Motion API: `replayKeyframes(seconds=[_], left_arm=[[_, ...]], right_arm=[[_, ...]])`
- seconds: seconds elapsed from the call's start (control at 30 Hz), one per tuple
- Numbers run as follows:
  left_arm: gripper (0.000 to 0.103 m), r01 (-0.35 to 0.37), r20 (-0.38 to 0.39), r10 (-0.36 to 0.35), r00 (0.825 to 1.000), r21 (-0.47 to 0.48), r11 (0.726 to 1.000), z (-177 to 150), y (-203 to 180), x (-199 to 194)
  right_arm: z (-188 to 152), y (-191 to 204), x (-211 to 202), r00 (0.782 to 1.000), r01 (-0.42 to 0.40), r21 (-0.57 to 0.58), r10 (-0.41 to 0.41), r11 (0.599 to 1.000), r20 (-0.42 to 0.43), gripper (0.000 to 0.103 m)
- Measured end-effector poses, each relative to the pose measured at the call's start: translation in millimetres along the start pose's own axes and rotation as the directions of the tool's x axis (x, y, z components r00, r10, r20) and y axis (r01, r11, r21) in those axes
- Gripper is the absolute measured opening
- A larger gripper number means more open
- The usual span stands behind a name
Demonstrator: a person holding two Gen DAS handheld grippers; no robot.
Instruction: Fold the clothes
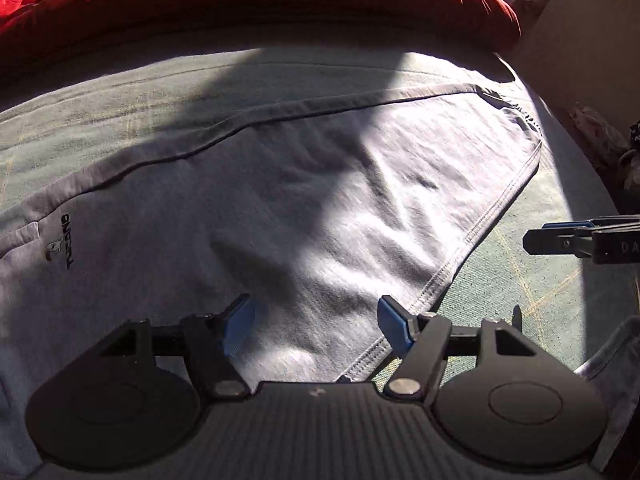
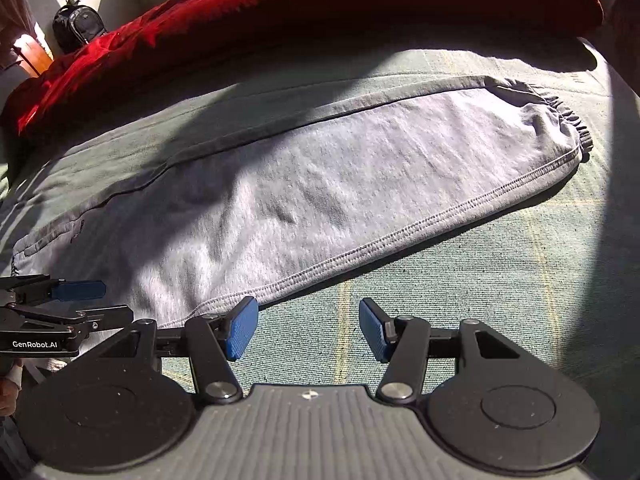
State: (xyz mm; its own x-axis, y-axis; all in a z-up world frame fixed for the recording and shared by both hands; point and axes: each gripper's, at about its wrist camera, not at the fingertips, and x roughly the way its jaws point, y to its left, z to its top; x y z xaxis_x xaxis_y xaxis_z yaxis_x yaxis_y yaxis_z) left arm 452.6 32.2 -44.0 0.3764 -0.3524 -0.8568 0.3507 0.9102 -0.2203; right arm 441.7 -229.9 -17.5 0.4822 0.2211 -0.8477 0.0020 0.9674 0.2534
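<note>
Since the light grey jersey trousers (image 1: 304, 208) already lie flat with one leg stacked on the other, lengthwise fold looks done; my read is roughly halfway. Cross folds, cuff toward waist, not yet made.

Location: garment lies spread on the pale green woven bedcover with faint yellow check lines (image 2: 460, 300), sun patch across it. Gathered cuff (image 2: 576, 124) at far right, stitched seam edge (image 2: 360, 252) running diagonally toward the near side. Rumpled red duvet (image 2: 280, 12) bunched behind it, not touching as far as I can tell.

Tongs:
- left gripper (image 1: 316, 326): released, jaws apart, nothing pinched. It hovers over the near seam edge; cloth shows in the gap, but blue pads (image 1: 240, 326) aren't pressing it.
- right gripper (image 2: 308, 326): released too, jaws apart over bare bedcover just beside the seam edge, holding nothing.

Likely next: both need to grab an end of the stacked legs. Can't say which.

Writing:
- small black logo print on the trousers (image 1: 64, 242) near the pocket seam, sideways, reads roughly "TUCANO" with a small bird mark. Not fully certain.
- "GenRobot.AI" in white on the left gripper's body, seen in the right wrist view.
- partial "DA" embossed on the right gripper's body, seen in the left wrist view; rest cut off.

Black backpack (image 2: 78, 26) sits by the far wall, no legible label.
</note>
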Motion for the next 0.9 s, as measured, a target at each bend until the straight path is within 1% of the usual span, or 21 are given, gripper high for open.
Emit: replayKeyframes(seconds=[0.03, 0.1, 0.13, 0.2, 0.27, 0.3, 0.33, 0.37, 0.4, 0.5, 0.57, 0.63, 0.67, 0.8, 0.9], left_arm=[[0.067, 0.013, 0.013, -0.013, 1.0, -0.008, 1.0, 3.0, -0.5, 0.9], [0.068, 0.048, 0.026, -0.049, 0.998, 0.016, 0.999, 4.7, -9.2, 3.9], [0.068, 0.066, 0.027, -0.068, 0.997, 0.05, 0.997, 3.6, -17.1, 7.1], [0.068, 0.097, -0.006, -0.097, 0.995, 0.156, 0.983, -0.6, -36.4, 17.7], [0.068, 0.126, -0.057, -0.114, 0.992, 0.268, 0.955, -7.0, -53.9, 28.9], [0.069, 0.132, -0.087, -0.109, 0.99, 0.337, 0.932, -12.3, -63.9, 35.8], [0.069, 0.119, -0.088, -0.092, 0.992, 0.381, 0.917, -16.6, -70.6, 39.0], [0.071, 0.115, -0.084, -0.089, 0.993, 0.403, 0.908, -18.4, -73.5, 39.4], [0.072, 0.115, -0.082, -0.089, 0.993, 0.42, 0.9, -19.9, -75.3, 39.4], [0.073, 0.148, -0.098, -0.118, 0.988, 0.402, 0.904, -16.9, -69.9, 37.9], [0.073, 0.164, -0.105, -0.134, 0.985, 0.383, 0.909, -14.5, -65.9, 37.6], [0.073, 0.172, -0.11, -0.14, 0.984, 0.37, 0.913, -14.0, -64.2, 37.3], [0.073, 0.171, -0.112, -0.14, 0.984, 0.37, 0.913, -14.0, -64.1, 37.3], [0.073, 0.168, -0.115, -0.134, 0.984, 0.376, 0.911, -15.9, -64.2, 37.5], [0.074, 0.175, -0.12, -0.14, 0.983, 0.369, 0.913, -15.0, -63.3, 36.1]], right_arm=[[1.1, 0.3, 0.0, 1.0, -0.01, 0.002, 0.01, 1.0, 0.006, 0.061], [4.0, 1.6, 2.2, 1.0, -0.025, 0.001, 0.025, 1.0, 0.014, 0.061], [6.0, 2.4, 4.0, 0.999, -0.031, 0.003, 0.031, 1.0, 0.016, 0.061], [11.2, 2.3, 9.2, 0.998, -0.066, 0.017, 0.065, 0.998, 0.015, 0.061], [16.9, 2.7, 16.5, 0.993, -0.118, 0.035, 0.118, 0.992, 0.004, 0.061], [19.8, 3.9, 20.9, 0.988, -0.155, 0.04, 0.155, 0.987, -0.009, 0.061], [22.3, 5.6, 25.7, 0.98, -0.195, 0.05, 0.196, 0.98, -0.022, 0.061], [24.6, 7.9, 31.0, 0.97, -0.24, 0.065, 0.242, 0.969, -0.035, 0.061], [26.9, 10.3, 36.2, 0.957, -0.283, 0.08, 0.287, 0.956, -0.046, 0.062], [32.1, 18.1, 55.7, 0.917, -0.38, 0.126, 0.391, 0.916, -0.079, 0.064], [34.3, 22.6, 71.8, 0.901, -0.401, 0.154, 0.419, 0.903, -0.112, 0.065], [34.7, 23.8, 85.5, 0.893, -0.399, 0.187, 0.427, 0.898, -0.144, 0.065], [34.8, 20.5, 87.5, 0.895, -0.389, 0.193, 0.419, 0.901, -0.15, 0.065], [37.3, -3.2, 81.2, 0.931, -0.309, 0.172, 0.335, 0.935, -0.146, 0.064], [47.5, -33.8, 62.2, 0.95, -0.27, 0.171, 0.291, 0.947, -0.114, 0.064]])
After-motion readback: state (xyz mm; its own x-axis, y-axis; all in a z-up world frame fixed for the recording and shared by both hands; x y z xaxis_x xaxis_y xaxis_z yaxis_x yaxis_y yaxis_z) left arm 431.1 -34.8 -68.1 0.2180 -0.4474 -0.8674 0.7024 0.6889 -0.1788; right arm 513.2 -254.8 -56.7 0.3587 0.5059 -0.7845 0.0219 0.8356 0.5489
